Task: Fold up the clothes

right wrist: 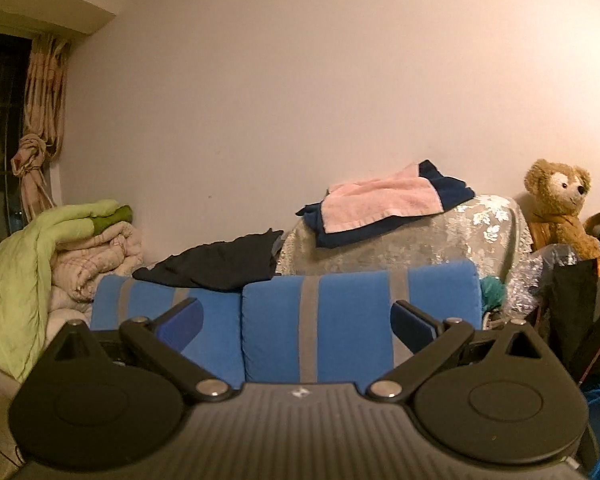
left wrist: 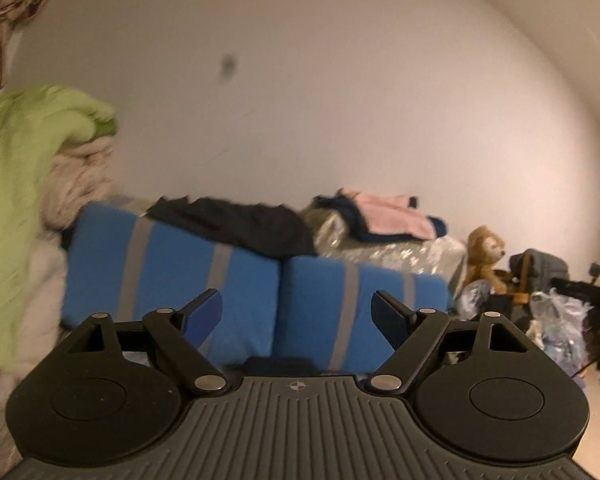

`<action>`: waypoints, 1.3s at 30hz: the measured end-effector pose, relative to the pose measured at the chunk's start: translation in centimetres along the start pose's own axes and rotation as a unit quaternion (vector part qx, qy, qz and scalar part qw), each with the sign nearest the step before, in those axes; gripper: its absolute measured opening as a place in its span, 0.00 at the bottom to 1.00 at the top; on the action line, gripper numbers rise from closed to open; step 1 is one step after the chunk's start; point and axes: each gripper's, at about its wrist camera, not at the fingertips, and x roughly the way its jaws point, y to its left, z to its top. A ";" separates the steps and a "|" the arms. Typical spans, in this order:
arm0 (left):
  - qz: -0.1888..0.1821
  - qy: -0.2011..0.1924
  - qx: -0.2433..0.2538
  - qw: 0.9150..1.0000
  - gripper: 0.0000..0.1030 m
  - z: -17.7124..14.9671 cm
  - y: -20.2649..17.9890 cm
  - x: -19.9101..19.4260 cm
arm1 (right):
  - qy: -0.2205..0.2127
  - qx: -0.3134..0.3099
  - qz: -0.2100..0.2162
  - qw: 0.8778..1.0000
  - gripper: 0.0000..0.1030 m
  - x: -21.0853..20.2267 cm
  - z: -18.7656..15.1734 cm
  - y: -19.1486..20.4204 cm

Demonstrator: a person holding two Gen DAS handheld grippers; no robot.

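Both claws hang wide and hold nothing: left gripper [left wrist: 297,310], right gripper [right wrist: 297,320], each facing the blue cushions with grey stripes [right wrist: 360,320]. Behind them a black garment [right wrist: 220,266] sprawls loose across the cushion tops. Farther back, a pink towel over a navy cloth [right wrist: 380,200] rests roughly flat on a patterned cover. Either stage of folding fits; the black piece looks unfolded.

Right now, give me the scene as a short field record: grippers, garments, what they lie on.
left gripper: open, empty
right gripper: open, empty
black garment: crumpled, lying on top of the blue striped cushions
pink towel: on a navy cloth, atop the lace-covered mound
green quilt: piled at left
teddy bear: right, by wall
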 end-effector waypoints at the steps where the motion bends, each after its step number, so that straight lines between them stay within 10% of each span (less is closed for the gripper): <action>1: 0.001 0.004 -0.007 1.000 0.80 0.0 0.4 -0.5 | -0.002 0.001 -0.003 1.000 1.00 -0.4 0.1 -0.3; 14: 0.061 0.015 -0.025 0.998 0.81 -2.1 3.1 -5.7 | 0.008 0.019 -0.022 1.000 1.00 -1.6 0.9 -2.9; 31: 0.045 0.176 -0.034 0.983 0.81 -16.8 4.7 -3.7 | 0.148 -0.039 0.016 0.988 1.00 1.0 -11.0 2.0; 39: 0.015 0.175 -0.025 0.984 0.81 -17.8 4.2 -2.2 | 0.181 -0.067 0.020 0.981 1.00 0.1 -15.9 3.5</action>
